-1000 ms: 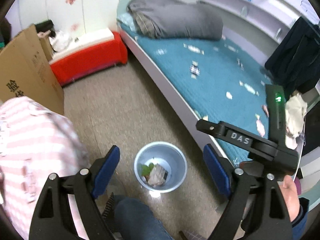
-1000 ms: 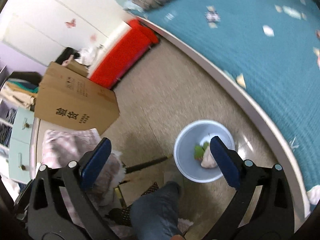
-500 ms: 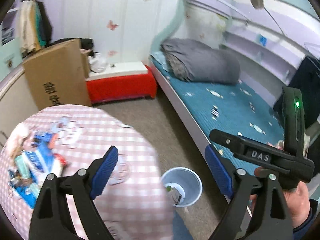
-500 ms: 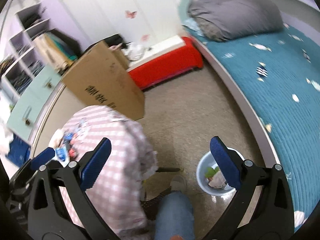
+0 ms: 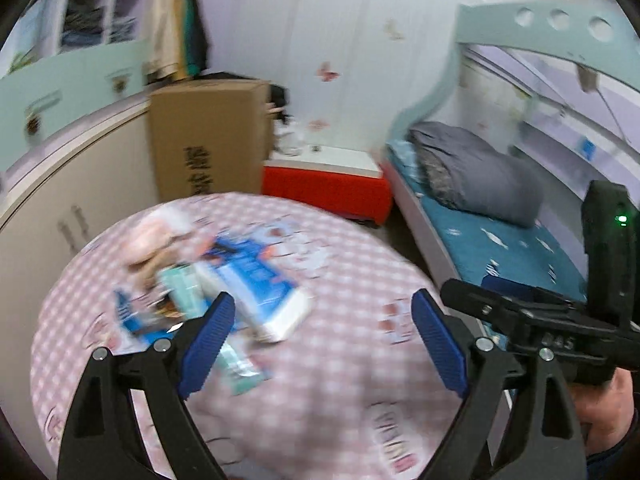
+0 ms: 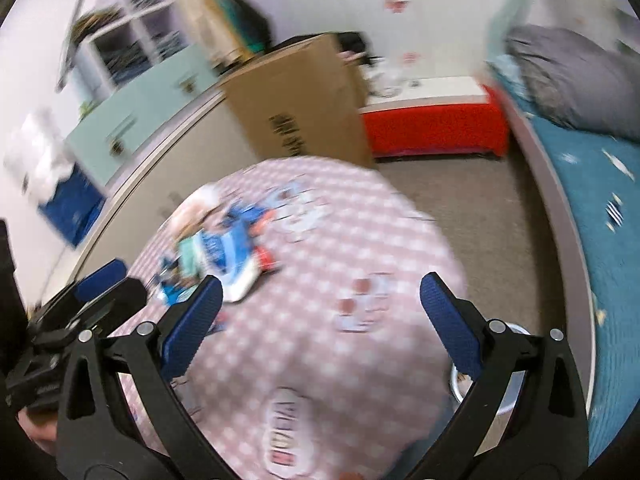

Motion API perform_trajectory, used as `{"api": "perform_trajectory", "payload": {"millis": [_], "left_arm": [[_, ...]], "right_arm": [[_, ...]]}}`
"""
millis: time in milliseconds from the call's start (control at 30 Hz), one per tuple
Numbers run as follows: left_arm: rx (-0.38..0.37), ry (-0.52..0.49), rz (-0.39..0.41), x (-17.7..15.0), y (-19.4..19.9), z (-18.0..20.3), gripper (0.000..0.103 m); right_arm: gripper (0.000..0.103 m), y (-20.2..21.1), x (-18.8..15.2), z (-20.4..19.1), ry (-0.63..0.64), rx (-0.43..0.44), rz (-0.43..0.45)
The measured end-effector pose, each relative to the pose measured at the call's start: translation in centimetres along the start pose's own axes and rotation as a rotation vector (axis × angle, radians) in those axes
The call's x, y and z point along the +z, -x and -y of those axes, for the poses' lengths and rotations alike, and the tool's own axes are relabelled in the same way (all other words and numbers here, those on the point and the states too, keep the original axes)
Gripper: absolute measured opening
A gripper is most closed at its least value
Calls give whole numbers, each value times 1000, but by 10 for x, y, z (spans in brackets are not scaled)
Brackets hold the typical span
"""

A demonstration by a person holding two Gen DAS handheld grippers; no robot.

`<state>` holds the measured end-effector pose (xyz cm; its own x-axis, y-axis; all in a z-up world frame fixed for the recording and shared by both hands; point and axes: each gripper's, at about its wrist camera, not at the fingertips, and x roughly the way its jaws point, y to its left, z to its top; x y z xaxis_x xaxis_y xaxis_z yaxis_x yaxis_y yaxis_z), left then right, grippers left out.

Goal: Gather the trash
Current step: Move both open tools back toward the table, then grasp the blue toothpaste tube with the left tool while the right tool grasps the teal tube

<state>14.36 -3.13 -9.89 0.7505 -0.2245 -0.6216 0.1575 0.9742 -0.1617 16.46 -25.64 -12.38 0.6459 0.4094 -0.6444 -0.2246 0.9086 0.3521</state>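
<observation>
Above, both tongs (image 5: 320, 332) (image 6: 316, 320) gape over littered table (image 5: 340, 380).

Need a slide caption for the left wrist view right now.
Open left claw above a pink checked tablecloth strewn with blurred wrappers; cardboard box and bed behind.

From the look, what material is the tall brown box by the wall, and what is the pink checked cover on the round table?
The tall brown box looks like plain corrugated cardboard: matte brown faces, sharp folded edges, dark print on its side. The pink checked cover seems a soft woven cloth or thin vinyl; it drapes over the table edge, but blur hides its finish.
</observation>
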Motion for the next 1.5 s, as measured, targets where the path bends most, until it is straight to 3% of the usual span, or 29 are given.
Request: {"api": "perform_trajectory", "payload": {"millis": [367, 433, 500, 567, 733, 900, 1100, 1133, 1167, 1200, 1233, 1300, 1500], "left_arm": [[196, 188, -22, -30, 5, -122, 88], [224, 231, -27, -38, 5, -143, 88], [255, 275, -37, -46, 6, -166, 88], [279, 309, -46, -51, 4, -183, 88], [305, 325, -85, -56, -13, -207, 88], [306, 290, -126, -50, -41, -209, 88], [309, 253, -174, -43, -79, -208, 87], [308, 243, -173, -43, -80, -205, 85], [312, 225, -172, -42, -82, -203, 75], [319, 194, -172, -42, -83, -199, 58], [314, 179, -172, -42, -82, -198, 49], [269, 184, -169, -44, -78, -197, 16], [216, 238, -136, -56, -55, -199, 11]], "right_arm": [[96, -68, -6, -106, 179, 122, -93], [90, -77, -7, -127, 233, 167, -97], [69, -90, -9, -147, 272, 195, -122], [58, -107, -12, -161, 301, 208, -155], [47, -149, -20, -174, 349, 149, -207], [24, -176, -27, -171, 377, 71, -247], [22, -169, -29, -162, 351, 84, -242], [22, -165, -28, -157, 328, 103, -240], [22, -161, -27, -156, 316, 112, -236], [22, -156, -26, -152, 299, 125, -225], [22, -152, -24, -150, 283, 139, -221], [22, -145, -23, -145, 260, 162, -212], [22, -121, -24, -135, 218, 211, -184]]}}
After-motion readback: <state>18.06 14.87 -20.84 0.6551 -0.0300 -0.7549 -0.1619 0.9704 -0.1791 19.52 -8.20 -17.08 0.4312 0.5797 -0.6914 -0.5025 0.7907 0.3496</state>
